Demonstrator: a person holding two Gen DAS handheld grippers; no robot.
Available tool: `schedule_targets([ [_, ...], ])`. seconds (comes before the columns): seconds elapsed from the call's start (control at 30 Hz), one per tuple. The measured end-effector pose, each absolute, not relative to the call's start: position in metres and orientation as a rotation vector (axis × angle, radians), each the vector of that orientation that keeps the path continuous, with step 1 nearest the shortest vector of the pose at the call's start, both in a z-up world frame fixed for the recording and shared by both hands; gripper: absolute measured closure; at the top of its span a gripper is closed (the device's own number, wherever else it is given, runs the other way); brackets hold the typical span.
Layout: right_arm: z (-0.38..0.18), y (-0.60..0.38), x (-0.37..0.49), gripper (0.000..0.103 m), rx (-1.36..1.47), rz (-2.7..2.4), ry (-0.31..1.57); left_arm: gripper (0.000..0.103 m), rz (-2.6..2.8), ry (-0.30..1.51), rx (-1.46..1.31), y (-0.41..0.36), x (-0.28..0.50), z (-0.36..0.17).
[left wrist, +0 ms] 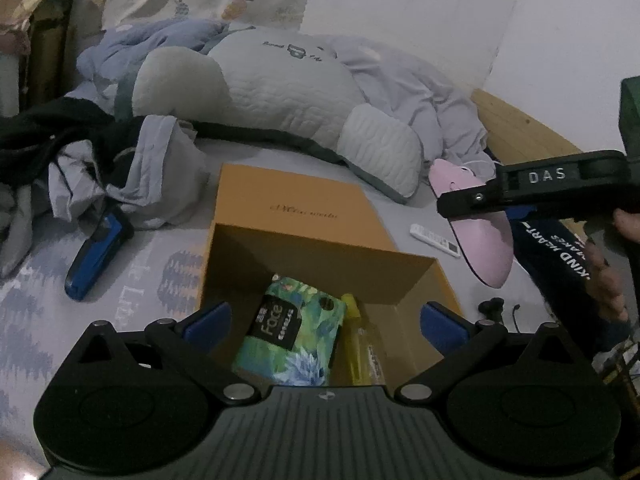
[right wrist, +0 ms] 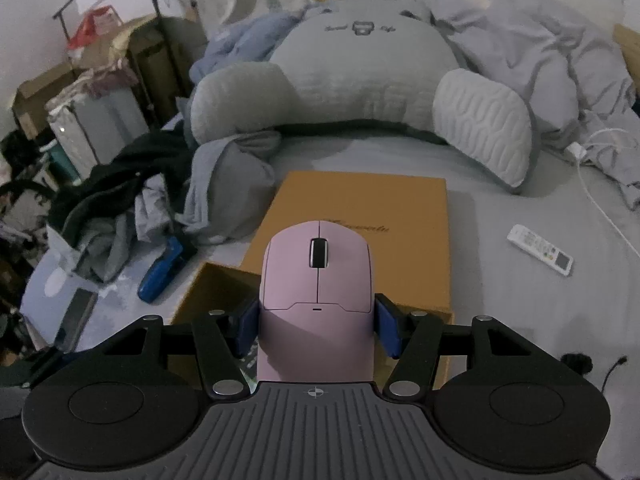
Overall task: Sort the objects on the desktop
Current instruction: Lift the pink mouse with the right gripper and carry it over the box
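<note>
An open orange box [left wrist: 240, 264] sits on the bed with its lid [left wrist: 288, 200] lying behind it. Inside are a green tissue pack [left wrist: 296, 332] marked "Face" and a yellow pen [left wrist: 356, 344]. My left gripper [left wrist: 324, 320] is open and empty, its blue pads spread over the box's opening. My right gripper [right wrist: 316, 324] is shut on a pink computer mouse [right wrist: 316, 276], held above the box [right wrist: 208, 296] and lid [right wrist: 360, 200]. In the left wrist view the mouse [left wrist: 484, 244] hangs in that gripper [left wrist: 472, 200] to the right of the box.
A blue stapler-like tool [left wrist: 94, 254] [right wrist: 162, 270] lies left of the box beside piled clothes [left wrist: 80, 168]. A white remote [left wrist: 436, 240] [right wrist: 540, 250] lies to the right. A big grey cushion [right wrist: 360, 92] and bedding fill the back. A white cable [right wrist: 600, 196] runs at right.
</note>
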State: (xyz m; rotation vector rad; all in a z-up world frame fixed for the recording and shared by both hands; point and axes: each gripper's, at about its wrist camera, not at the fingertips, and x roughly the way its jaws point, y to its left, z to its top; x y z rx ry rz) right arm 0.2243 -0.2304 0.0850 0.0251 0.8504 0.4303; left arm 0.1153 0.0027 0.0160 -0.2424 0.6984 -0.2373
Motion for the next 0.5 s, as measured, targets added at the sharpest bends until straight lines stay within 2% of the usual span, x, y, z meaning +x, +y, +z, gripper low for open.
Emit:
schedule_targets([
  [0.5,0.056,-0.242,0.197,0.041,0.029,0.348,0.886,0.0,-0.218,0.715,-0.232,-0.002,0.09,-0.004],
])
